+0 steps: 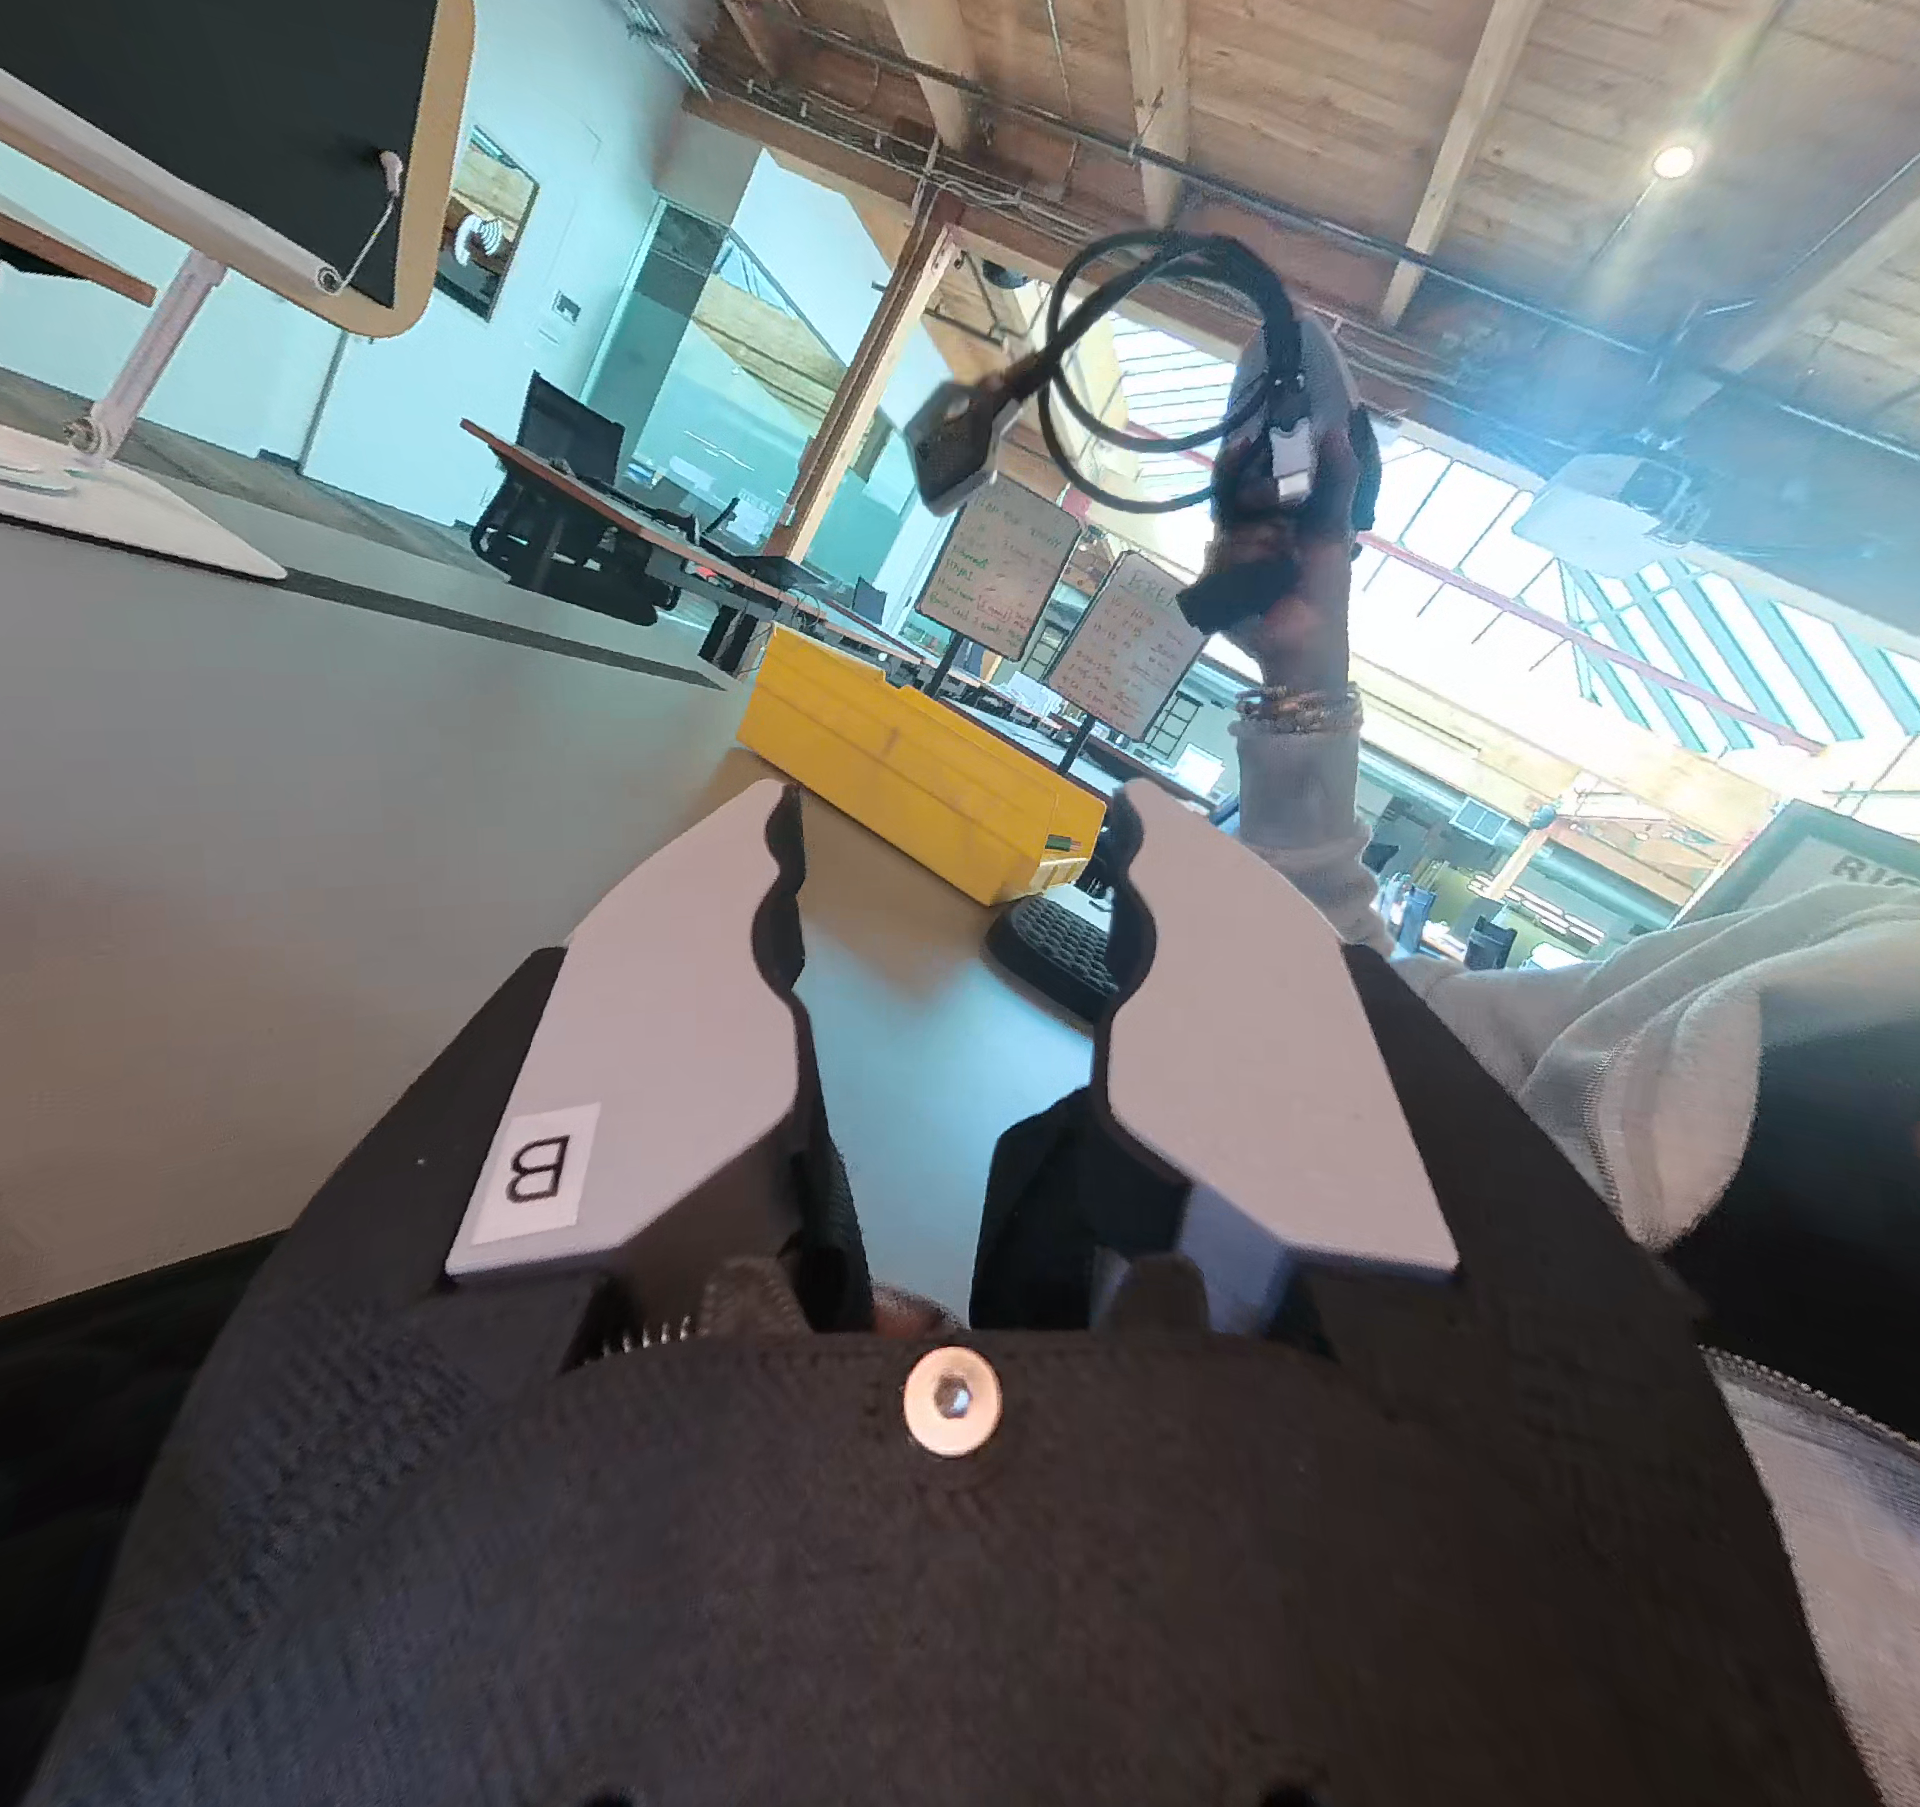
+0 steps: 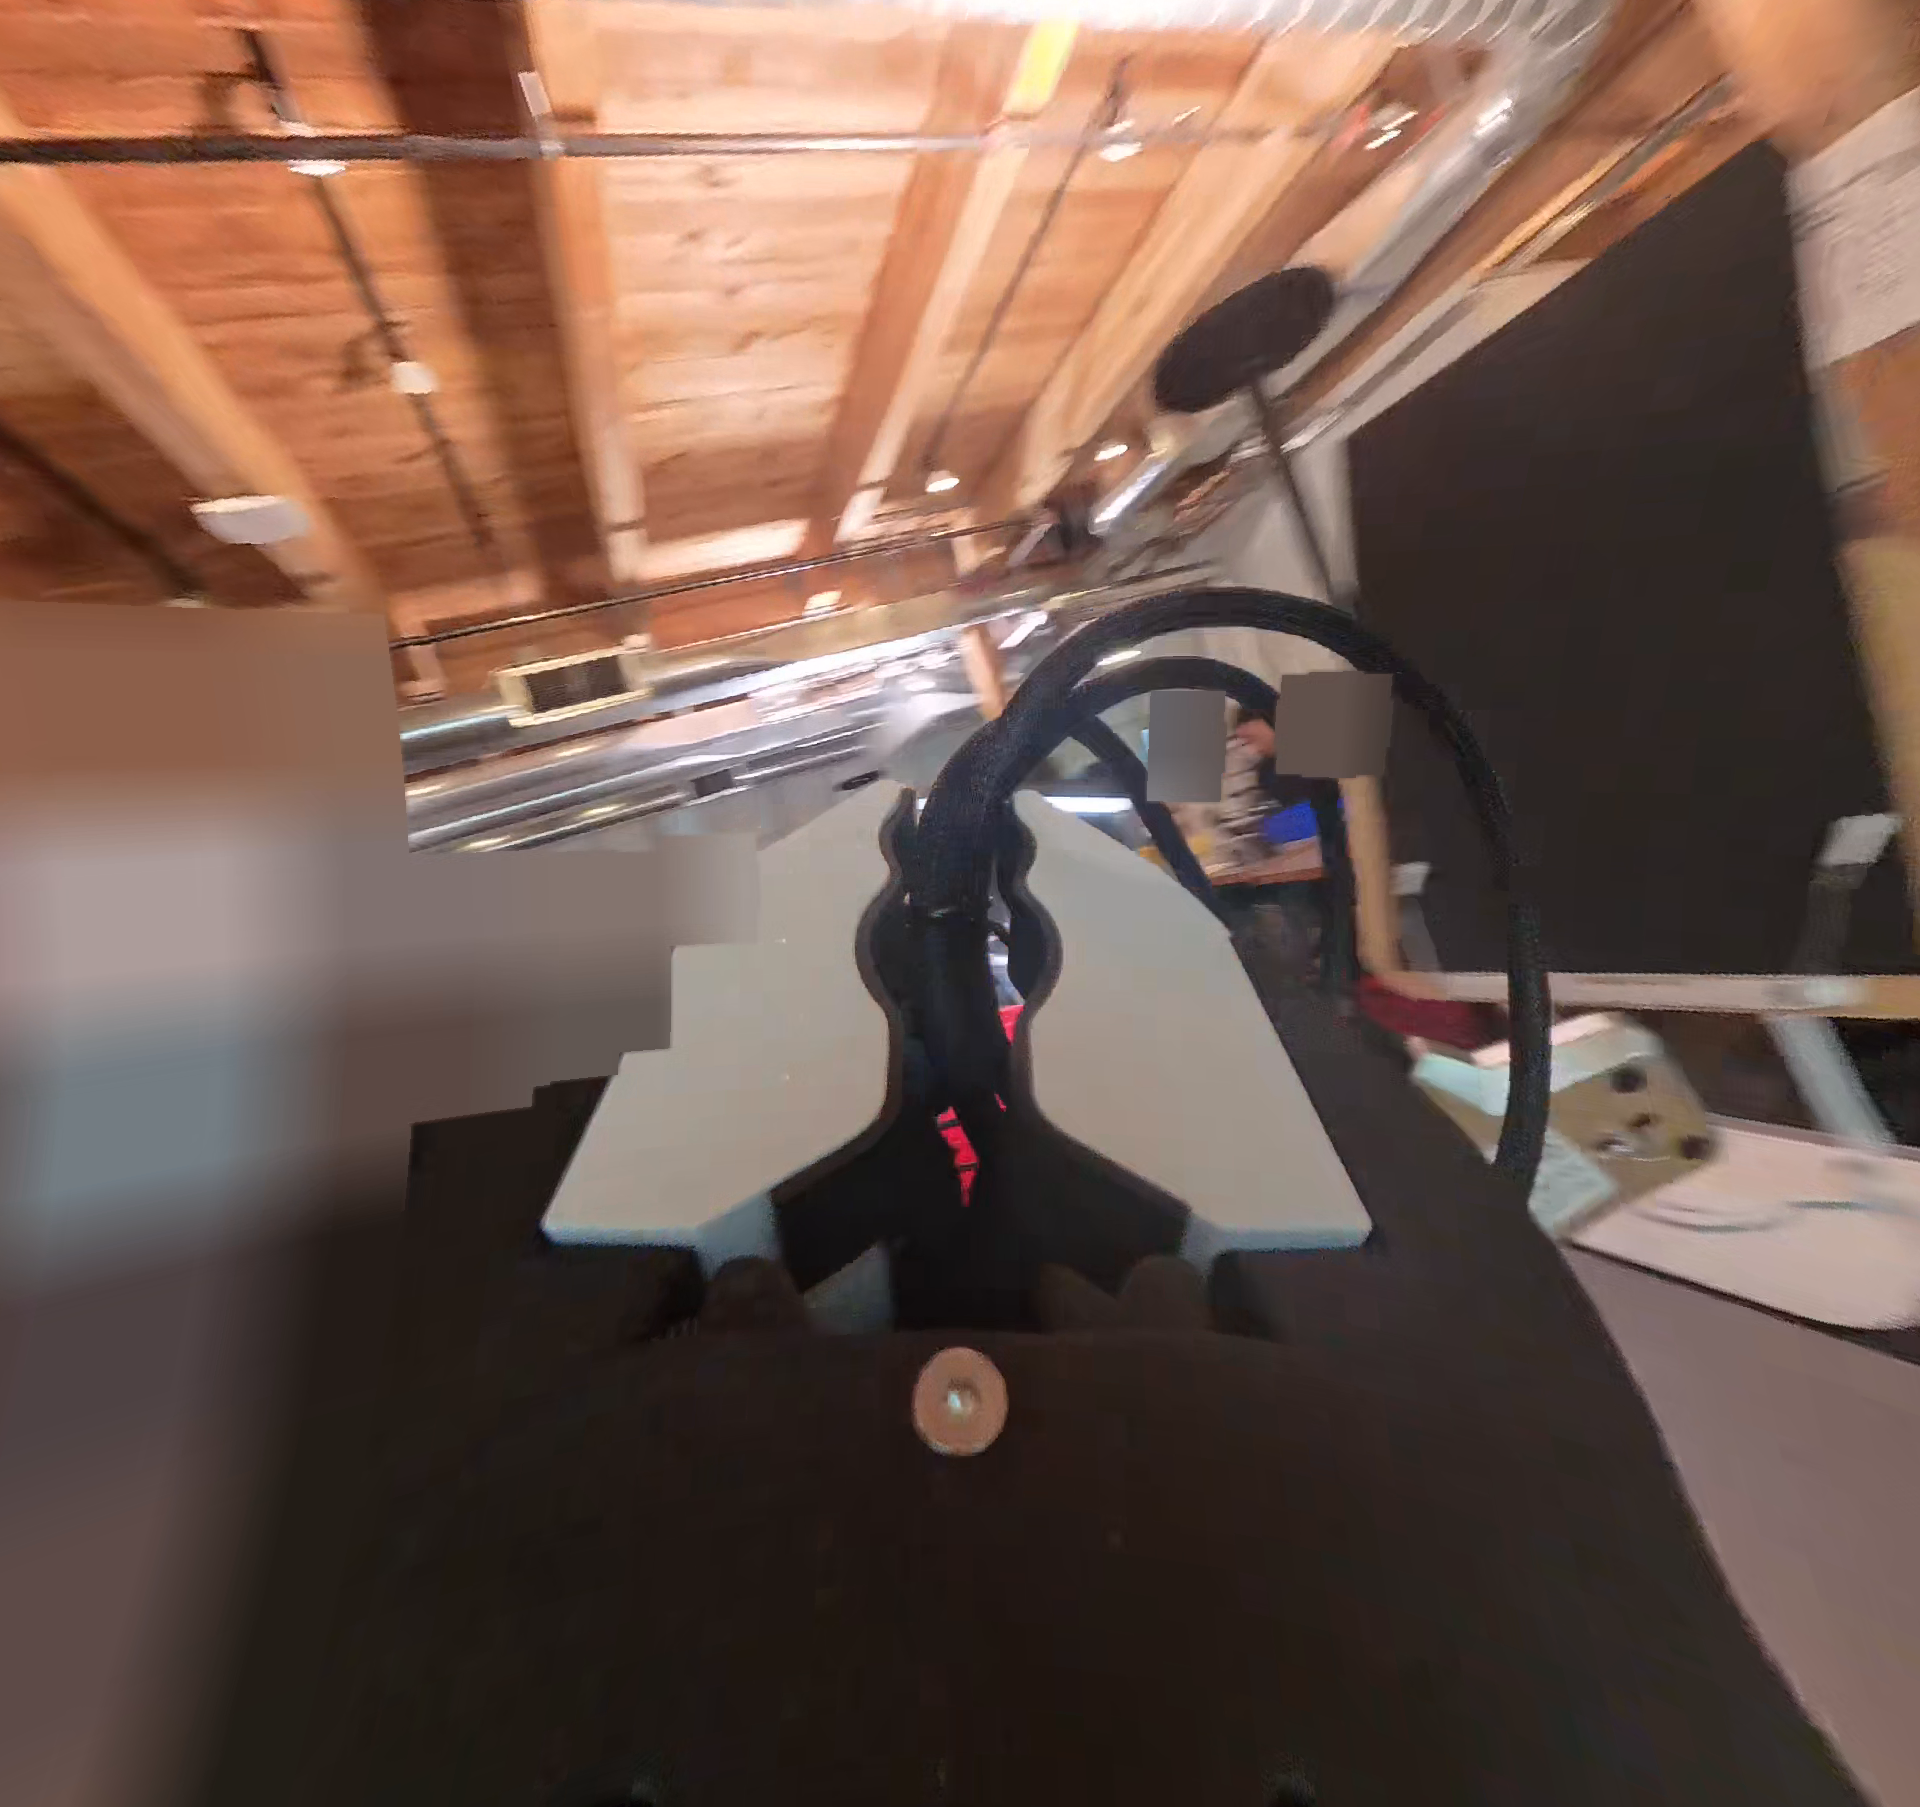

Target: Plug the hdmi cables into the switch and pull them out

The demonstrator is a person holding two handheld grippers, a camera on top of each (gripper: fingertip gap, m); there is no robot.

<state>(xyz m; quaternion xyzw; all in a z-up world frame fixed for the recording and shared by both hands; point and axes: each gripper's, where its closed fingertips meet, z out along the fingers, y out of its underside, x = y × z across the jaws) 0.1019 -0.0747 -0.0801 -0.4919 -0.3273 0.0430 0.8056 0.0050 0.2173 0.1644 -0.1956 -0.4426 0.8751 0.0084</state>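
Braided black hdmi cable [image 2: 1496,822] loops limply from my clamped right tool [image 2: 961,858], so I'd grip its stiff plug, while my left tool [image 1: 961,812] gapes empty.

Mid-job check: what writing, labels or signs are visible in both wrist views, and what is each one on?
I won't quote writing; here is where it sits.
White sticker on the left gripper finger: one printed character.
Left whiteboard and right whiteboard: handwriting, too small.
Board at right edge: cut-off letters.
Red tag beside the HDMI cable in the right gripper: blurred.
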